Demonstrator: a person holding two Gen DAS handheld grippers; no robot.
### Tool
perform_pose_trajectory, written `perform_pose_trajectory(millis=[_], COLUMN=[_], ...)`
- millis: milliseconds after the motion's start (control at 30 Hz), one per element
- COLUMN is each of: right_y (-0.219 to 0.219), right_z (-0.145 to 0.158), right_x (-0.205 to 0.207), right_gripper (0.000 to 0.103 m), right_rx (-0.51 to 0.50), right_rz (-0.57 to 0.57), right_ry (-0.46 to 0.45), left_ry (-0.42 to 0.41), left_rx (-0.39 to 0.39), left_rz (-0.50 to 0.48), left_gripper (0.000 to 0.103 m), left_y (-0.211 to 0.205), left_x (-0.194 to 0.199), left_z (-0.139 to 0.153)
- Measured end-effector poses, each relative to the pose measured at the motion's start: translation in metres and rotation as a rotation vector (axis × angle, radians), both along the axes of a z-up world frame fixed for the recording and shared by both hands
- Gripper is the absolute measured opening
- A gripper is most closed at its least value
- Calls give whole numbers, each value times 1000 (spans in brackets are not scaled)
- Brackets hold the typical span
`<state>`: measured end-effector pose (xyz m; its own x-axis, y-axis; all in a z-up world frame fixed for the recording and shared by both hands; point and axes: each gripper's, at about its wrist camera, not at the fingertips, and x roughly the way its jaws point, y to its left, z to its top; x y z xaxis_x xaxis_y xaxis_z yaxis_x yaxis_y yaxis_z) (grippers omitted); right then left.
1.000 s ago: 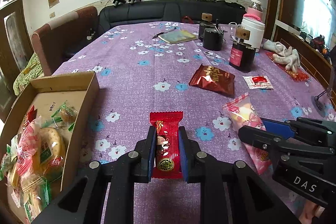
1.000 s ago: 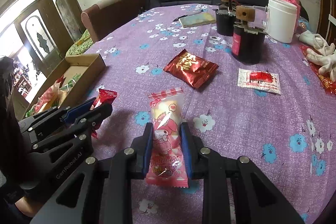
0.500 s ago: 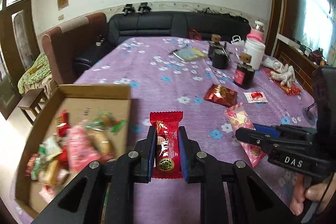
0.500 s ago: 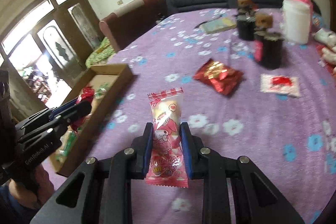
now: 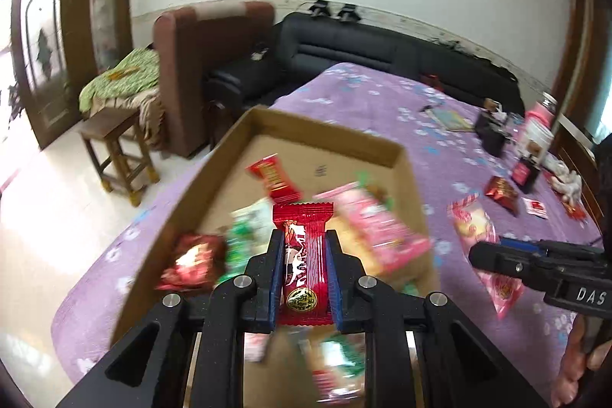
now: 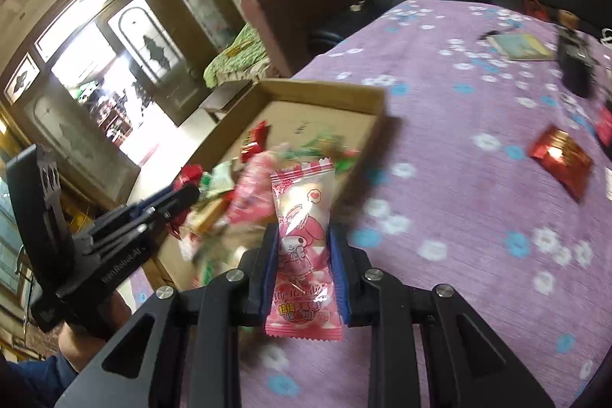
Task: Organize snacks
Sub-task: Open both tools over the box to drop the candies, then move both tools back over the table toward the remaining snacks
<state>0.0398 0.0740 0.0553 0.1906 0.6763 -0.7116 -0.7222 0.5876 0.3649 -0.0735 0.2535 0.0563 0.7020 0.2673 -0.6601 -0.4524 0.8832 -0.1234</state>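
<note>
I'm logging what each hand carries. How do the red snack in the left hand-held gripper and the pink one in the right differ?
The red snack is an opaque, ribbed red wrapper with a gold seal; the pink snack is partly clear, with a cartoon rabbit. The red one hangs over the cardboard box; the pink one is over the purple cloth beside it. Both are sealed, upright and clamped.

Both tongs, left (image 5: pixel 304 264) and right (image 6: pixel 302 272), angled downward, jaws clamped.
</note>
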Motion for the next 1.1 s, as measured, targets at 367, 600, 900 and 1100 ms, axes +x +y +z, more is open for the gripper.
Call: perform_pose_trajectory(millis=[367,600,900,1100], right_y=[73,92,58,5], right_z=[-14,-16,3,12], right_x=[-16,-22,-22,-11], right_gripper=[25,34,50,50], right_rx=[-32,-37,43,90], right_rz=[23,27,4,-57], right_ry=[-3,-42,-58,-41], left_ry=[5,2,-34,-67], left_rx=[-37,-43,-23,7], left_rz=[24,-3,15,-11], left_gripper=[21,21,69,69], left_y=[30,29,25,6], left_x=[-18,-17,-24,-27], left_z=[-21,-23,-11,9])
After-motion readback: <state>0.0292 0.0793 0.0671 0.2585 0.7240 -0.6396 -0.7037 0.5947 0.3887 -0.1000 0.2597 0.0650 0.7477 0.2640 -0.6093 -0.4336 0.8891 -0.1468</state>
